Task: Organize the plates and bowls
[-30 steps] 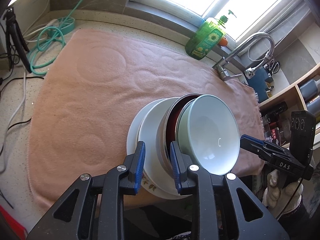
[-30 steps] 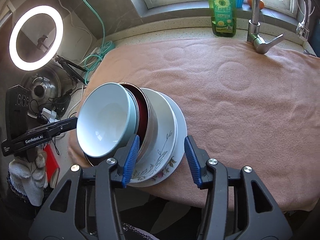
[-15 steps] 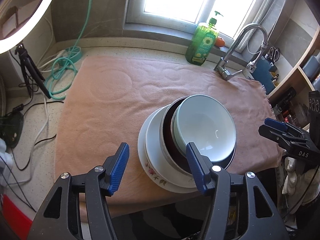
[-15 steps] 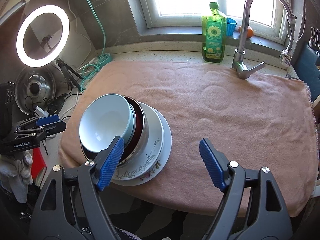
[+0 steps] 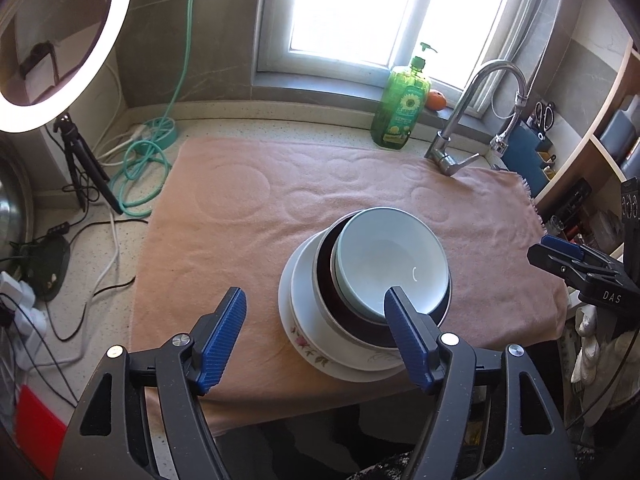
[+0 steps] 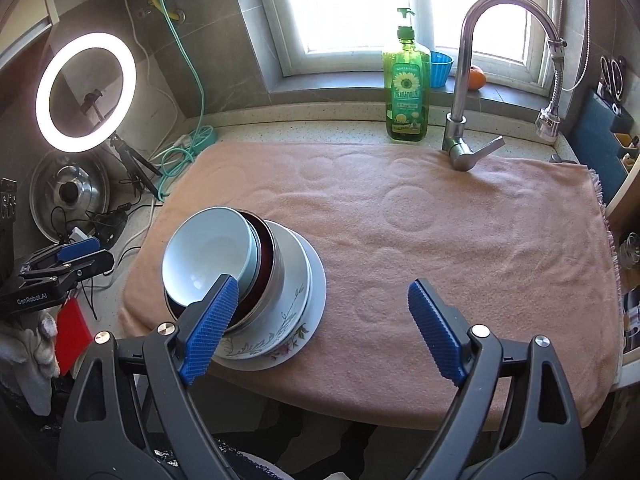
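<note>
the left gripper [image 5: 314, 332], black-framed with ribbed blue pads, hangs above the near edge of the counter with its jaws spread wide and nothing between them. its right pad overlaps the near rim of the stack in the left wrist view, but i cannot tell whether it touches. the right gripper [image 6: 322, 326], of the same build, is likewise splayed apart and empty; its left pad sits in front of the stack's near side in the right wrist view, its right pad over bare towel.

the stack sits near the front edge of the pink terry towel [image 6: 460, 240] with faint ring imprints. on top is the pale blue-white ceramic bowl [image 5: 390, 262], nested inside the dark red bowl with a metallic outer wall [image 5: 326, 276]. under those lie the white floral-patterned plate [image 6: 280, 322] and, at the bottom, the plain white larger plate [image 6: 318, 276]. the bowls sit off-centre on the plates, shifted toward the left gripper's side in the right wrist view.

beyond the towel, by the window sill, stands the green dish-soap bottle with a sunflower label [image 6: 406, 88], and just beside it the curved steel faucet [image 6: 464, 80]. left of the towel are the lit white ring light on a small tripod [image 6: 86, 92] and the coiled teal hose [image 5: 146, 160].
</note>
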`<state>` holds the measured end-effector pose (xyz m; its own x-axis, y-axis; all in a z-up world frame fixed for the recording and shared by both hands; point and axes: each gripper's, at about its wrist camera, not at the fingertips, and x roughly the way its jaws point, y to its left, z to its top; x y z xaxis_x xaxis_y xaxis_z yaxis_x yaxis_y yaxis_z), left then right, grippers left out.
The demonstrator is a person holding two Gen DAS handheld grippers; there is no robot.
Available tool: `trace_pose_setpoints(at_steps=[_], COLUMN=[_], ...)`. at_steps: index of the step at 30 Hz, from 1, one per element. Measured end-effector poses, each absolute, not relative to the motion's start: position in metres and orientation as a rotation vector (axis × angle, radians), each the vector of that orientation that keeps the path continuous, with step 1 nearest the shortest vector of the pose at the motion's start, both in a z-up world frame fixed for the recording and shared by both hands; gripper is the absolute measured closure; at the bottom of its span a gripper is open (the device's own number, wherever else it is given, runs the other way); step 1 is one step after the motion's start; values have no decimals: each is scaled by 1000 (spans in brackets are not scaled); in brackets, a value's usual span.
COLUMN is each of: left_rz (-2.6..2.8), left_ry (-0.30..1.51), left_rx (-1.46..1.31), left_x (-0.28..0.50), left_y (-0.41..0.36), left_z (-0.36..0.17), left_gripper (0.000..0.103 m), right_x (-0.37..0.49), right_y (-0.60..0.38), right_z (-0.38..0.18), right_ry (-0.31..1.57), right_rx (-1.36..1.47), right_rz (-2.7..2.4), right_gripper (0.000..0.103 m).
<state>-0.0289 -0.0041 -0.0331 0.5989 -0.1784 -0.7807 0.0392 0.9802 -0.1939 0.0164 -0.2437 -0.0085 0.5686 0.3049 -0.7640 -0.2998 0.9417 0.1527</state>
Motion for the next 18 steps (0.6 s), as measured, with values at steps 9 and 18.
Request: trace_pose_setpoints(at_steps=[9,18], left_rz=[-136,-127], left_ry=[913,917], left_rx=[-177,-172], left_x=[-26,-22], left_y=[-12,-14], left_z=[-29,-30], left_gripper=[31,31], right_x=[16,19], right_y=[-240,-237], right_z=[-6,-6], right_ry=[888,889], right_rx=[15,8], right_rz=[355,358], right_gripper=[13,13])
